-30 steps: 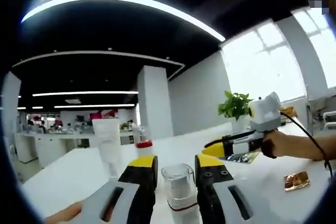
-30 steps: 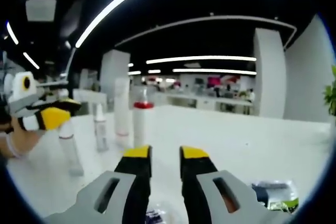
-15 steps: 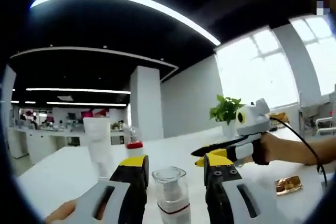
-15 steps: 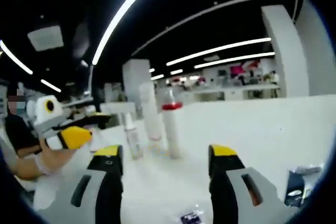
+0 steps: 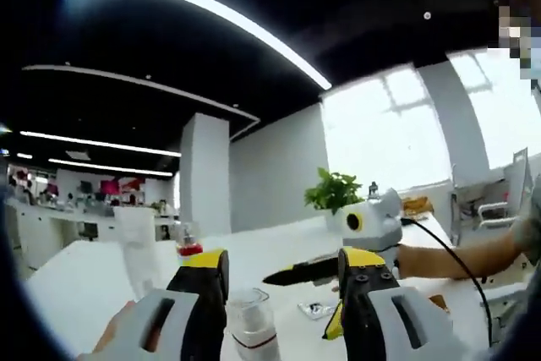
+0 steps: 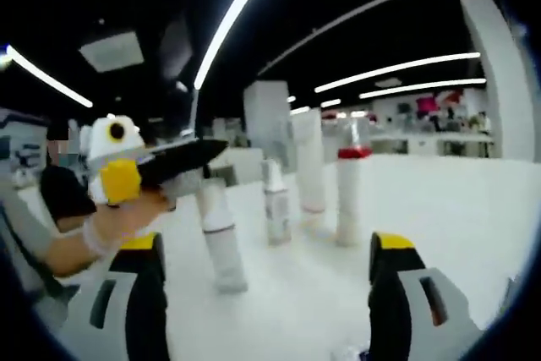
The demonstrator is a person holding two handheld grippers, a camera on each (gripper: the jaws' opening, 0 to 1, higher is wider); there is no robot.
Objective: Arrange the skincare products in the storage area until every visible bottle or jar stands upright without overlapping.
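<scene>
My left gripper point(image 5: 283, 259) is open, and a clear-capped white bottle point(image 5: 249, 325) stands upright between its jaws, close to the left one. Behind it stand a white tube point(image 5: 135, 247) and a red-capped bottle point(image 5: 188, 251). My right gripper point(image 5: 283, 276) reaches in from the right of the left gripper view. In the right gripper view my right gripper point(image 6: 266, 264) is open wide over the table. In a row there stand the clear-capped bottle point(image 6: 221, 243), a small bottle point(image 6: 275, 205), the white tube point(image 6: 308, 162) and the red-capped bottle point(image 6: 349, 196). The left gripper point(image 6: 215, 152) hovers at the clear-capped bottle's top.
The white table point(image 6: 456, 209) stretches far behind the bottles. A potted plant point(image 5: 334, 192) stands at the back, and a small packet point(image 5: 317, 310) lies on the table near my right gripper. A person's hand point(image 6: 110, 221) holds the left gripper.
Both grippers' jaws have spread wider. The left jaws now stand clear of the clear-capped bottle. Both views have shifted with the hands.
</scene>
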